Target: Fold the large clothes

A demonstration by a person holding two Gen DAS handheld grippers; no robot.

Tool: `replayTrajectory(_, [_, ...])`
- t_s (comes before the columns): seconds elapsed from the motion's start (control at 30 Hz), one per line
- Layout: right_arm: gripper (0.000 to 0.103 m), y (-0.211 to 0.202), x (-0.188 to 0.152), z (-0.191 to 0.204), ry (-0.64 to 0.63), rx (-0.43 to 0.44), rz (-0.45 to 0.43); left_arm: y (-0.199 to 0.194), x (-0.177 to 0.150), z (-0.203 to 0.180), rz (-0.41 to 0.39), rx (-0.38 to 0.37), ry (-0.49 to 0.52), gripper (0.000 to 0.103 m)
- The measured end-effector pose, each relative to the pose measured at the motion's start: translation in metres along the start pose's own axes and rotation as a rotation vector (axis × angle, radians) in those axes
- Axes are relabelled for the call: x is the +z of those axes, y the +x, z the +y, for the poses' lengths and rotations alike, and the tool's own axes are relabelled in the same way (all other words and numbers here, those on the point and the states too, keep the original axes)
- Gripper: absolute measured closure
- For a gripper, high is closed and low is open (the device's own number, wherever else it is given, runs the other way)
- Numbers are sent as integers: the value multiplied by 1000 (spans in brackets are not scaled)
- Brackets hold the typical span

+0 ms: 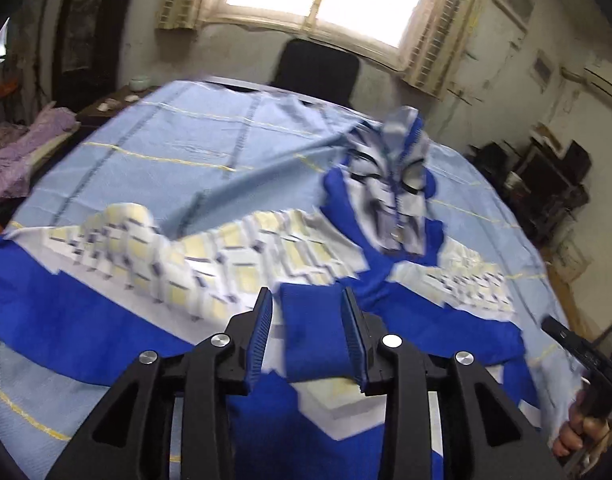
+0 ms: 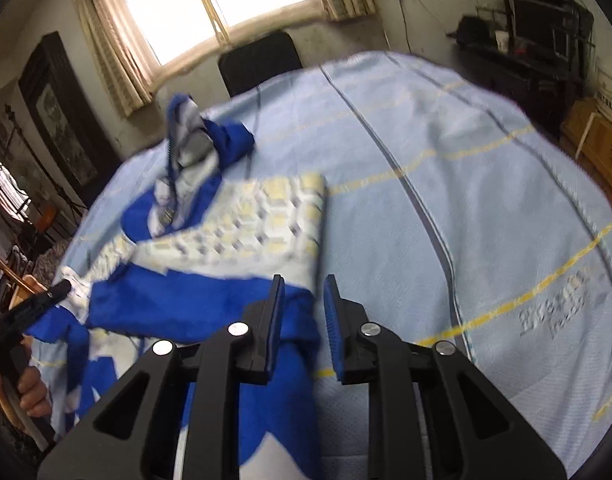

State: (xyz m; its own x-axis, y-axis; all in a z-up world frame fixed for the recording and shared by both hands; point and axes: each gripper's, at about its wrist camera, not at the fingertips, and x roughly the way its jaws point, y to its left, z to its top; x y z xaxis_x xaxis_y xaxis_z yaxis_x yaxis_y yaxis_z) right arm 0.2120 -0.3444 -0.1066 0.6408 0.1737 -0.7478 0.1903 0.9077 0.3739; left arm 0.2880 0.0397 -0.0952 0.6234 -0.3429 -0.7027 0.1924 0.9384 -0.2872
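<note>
The jacket point(image 1: 210, 264) lies spread on the bed point(image 1: 178, 136), hood toward the window. The left gripper point(image 1: 309, 340) has blue cloth between wide fingers; whether they pinch it I cannot tell. The right gripper point(image 2: 304, 330) is also apart, cloth beside its left finger. If either hold is loose, the fabric may slip during lifting and the fold goes crooked.

Royal blue garment point(image 1: 66, 300), broken by a white band checked with pale yellow squares and small dark marks. Its hood point(image 1: 393, 184) shows grey-white with black lines. The bed sheet point(image 2: 445, 200) is light blue, crossed by thin yellow and grey-blue stripes. Black grippers, blue ribbed pads point(image 1: 262, 336). Curtains point(image 2: 106, 52) cream, finely checked.
</note>
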Motion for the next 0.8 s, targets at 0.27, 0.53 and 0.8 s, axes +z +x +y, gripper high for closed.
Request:
replayTrajectory(0.27, [82, 44, 7, 64, -152, -16, 105, 41, -14, -22, 115, 62, 115, 63])
replayTrajectory(0.53, [81, 60, -6, 45, -65, 44, 142, 5, 2, 22, 42, 85, -79, 62])
replayTrajectory(0.8, [73, 17, 6, 23, 52, 160, 46, -88, -15, 128, -63, 312, -259, 59])
